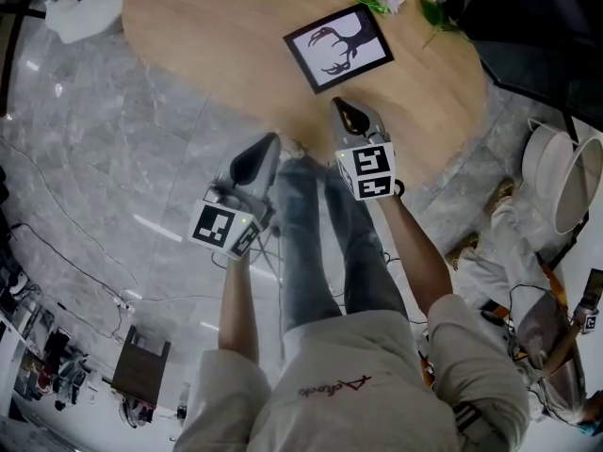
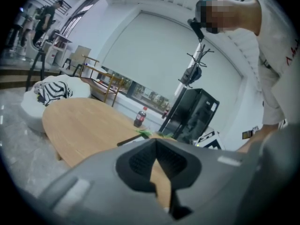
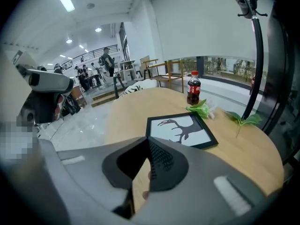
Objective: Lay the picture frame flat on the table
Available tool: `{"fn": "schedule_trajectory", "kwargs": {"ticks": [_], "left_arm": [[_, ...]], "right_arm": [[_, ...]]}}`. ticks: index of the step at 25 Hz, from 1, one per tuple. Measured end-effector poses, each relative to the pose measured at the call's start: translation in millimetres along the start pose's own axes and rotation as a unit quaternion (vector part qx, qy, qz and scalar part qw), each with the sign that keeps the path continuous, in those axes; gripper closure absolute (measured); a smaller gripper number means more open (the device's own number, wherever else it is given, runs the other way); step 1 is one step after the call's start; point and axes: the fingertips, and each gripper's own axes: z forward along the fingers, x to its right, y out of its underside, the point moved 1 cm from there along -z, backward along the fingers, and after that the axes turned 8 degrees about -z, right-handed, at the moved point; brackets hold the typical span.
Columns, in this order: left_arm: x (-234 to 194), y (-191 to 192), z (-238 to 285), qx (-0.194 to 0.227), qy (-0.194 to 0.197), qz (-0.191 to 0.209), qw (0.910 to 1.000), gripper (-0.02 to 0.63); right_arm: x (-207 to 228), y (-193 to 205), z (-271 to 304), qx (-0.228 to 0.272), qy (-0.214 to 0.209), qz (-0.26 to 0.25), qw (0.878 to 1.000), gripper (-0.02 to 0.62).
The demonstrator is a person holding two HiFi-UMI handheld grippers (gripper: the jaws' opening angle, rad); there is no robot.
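The picture frame point(image 1: 337, 48) lies flat on the table point(image 1: 207, 36), stag print facing up, no corner visibly raised, well in from the table's near edge; by that, the task looks done, with nothing plainly left but to move the hands clear. The right gripper point(image 1: 337, 103) hovers above the table's near edge, its jaws closed tip to tip on nothing; the left gripper point(image 1: 272, 139) hangs just off that same edge, jaws likewise together and empty. A cola bottle point(image 3: 193, 88) and green leaves point(image 3: 201, 108) sit at the table's far side.
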Motion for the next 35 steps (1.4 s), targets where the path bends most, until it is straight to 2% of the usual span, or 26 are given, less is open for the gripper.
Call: {"fn": "schedule_trajectory", "kwargs": {"ticks": [6,15,21,30,35], "left_arm": [[16,-19,-13,0.014,-0.009,0.006,0.9998,0.606],[60,-73,-32,0.042,-0.01,0.034,0.9985,0.606],[89,-102,-59,0.048,-0.018,0.047,0.9976,0.606],[132,-158,-87,0.079,-0.019,0.081,0.9934,0.606],[156,-174,-112,0.093,-0.022,0.088,0.9915,0.606]], "right_arm": [[-4,-40,-35,0.028,-0.006,-0.006,1.0,0.592],[6,-113,-94,0.079,0.002,0.001,0.997,0.592],[-3,-155,-142,0.1,0.0,-0.002,0.995,0.592],[-4,-227,-212,0.151,0.012,-0.019,0.988,0.592],[-15,-253,-251,0.172,0.017,-0.02,0.985,0.592]]}}
